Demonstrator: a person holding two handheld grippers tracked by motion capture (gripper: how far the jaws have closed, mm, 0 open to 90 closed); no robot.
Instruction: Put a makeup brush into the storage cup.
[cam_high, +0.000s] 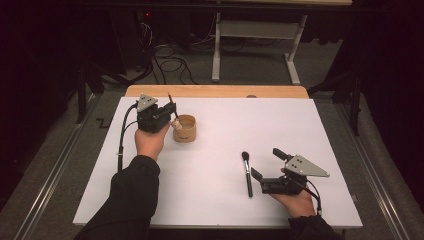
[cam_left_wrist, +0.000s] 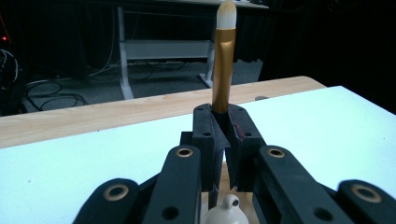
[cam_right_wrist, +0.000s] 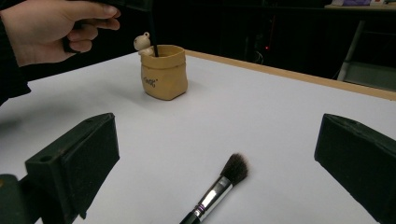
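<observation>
My left claw (cam_left_wrist: 223, 125) was clamped on a gold-handled brush (cam_left_wrist: 223, 65), held upright with its pale tip up and its lower end just over the small tan pot (cam_high: 184, 128), so the drop ran straight down its long axis. The pot stood near the worktop's (cam_high: 210, 165) far left; a dark stick (cam_right_wrist: 153, 37) already rose out of it, and a little bear figure (cam_right_wrist: 143, 43) sat at its rim. My right claw (cam_high: 264, 164) stood wide apart and empty, with the black brush (cam_high: 247, 172) lying flat just to its left, bristles pointing away from me and handle toward me, nearer that hand than the other.
</observation>
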